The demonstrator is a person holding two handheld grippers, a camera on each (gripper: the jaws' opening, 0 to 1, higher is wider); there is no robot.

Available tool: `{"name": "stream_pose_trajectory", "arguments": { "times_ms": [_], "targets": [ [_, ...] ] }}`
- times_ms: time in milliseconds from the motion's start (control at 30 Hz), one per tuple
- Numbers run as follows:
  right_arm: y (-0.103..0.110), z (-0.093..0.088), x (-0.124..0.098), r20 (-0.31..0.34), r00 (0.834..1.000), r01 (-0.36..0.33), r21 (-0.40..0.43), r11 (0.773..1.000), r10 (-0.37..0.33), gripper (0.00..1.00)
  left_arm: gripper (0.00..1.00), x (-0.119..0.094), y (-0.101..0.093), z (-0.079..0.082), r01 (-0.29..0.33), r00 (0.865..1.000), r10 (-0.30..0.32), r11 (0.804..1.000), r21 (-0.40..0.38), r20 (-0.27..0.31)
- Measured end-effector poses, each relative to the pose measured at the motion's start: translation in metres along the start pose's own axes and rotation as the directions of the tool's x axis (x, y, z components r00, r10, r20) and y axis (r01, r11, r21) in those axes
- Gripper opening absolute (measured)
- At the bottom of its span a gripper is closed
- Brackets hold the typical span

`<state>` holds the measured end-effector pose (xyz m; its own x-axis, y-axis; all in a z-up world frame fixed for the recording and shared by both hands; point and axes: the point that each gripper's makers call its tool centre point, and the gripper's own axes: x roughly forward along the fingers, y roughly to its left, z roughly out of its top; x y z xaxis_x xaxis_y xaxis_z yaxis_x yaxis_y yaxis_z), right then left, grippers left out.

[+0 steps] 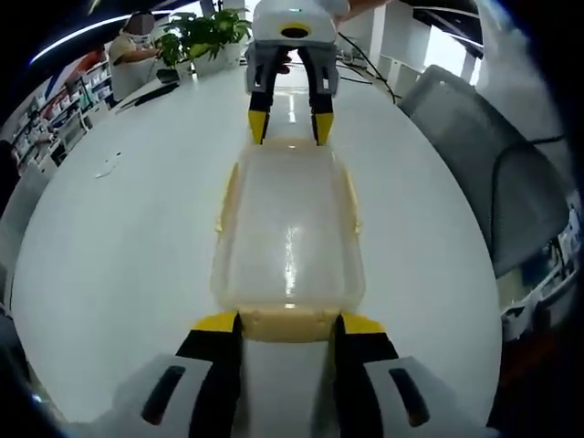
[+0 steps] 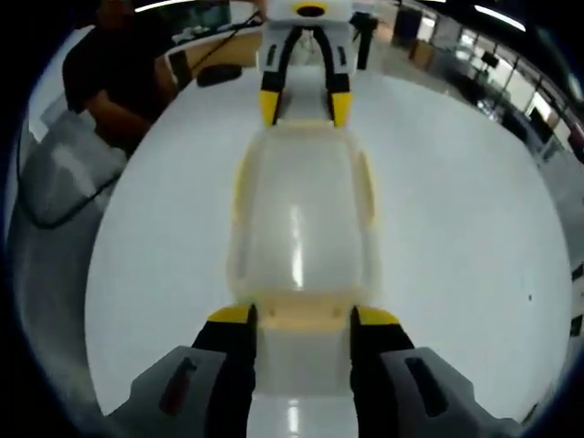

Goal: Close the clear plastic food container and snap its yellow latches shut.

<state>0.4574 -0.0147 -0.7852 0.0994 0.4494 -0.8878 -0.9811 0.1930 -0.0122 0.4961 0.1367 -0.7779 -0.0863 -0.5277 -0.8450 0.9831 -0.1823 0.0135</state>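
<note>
Clear plastic container [image 1: 288,228] on white table [image 1: 119,246], left claw [image 1: 290,321] and right claw [image 2: 302,315] spread at opposite ends

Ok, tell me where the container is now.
The container lies on the white table, centred in both gripper views, between the left gripper and the right gripper at its ends.

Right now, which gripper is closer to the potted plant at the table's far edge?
Right. The right gripper sits at the container's end nearest the plant; the left gripper is at the opposite end.

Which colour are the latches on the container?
Pale yellow latches on the clear container; best in the left gripper view.
</note>
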Motion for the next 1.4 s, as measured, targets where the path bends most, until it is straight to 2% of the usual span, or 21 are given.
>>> {"name": "stream_pose_trajectory", "arguments": {
  "times_ms": [400,900,1400],
  "targets": [
    [0.0,0.001,0.001,-0.017,1.0,0.001,0.0,1.0,-0.001,0.36,0.33,-0.001,0.002,0.001,0.0,1.0,0.0,1.0,0.008,-0.029],
    [0.0,0.004,-0.002,-0.022,1.0,0.006,-0.013,1.0,-0.007,0.35,0.33,-0.005,-0.002,0.003,0.004,0.999,-0.004,1.0,-0.009,-0.039],
    [0.008,0.021,-0.024,0.005,1.0,-0.003,-0.022,1.0,0.003,0.35,0.33,-0.028,-0.011,0.012,-0.009,0.999,0.009,1.0,-0.005,-0.05]
  ]
}}
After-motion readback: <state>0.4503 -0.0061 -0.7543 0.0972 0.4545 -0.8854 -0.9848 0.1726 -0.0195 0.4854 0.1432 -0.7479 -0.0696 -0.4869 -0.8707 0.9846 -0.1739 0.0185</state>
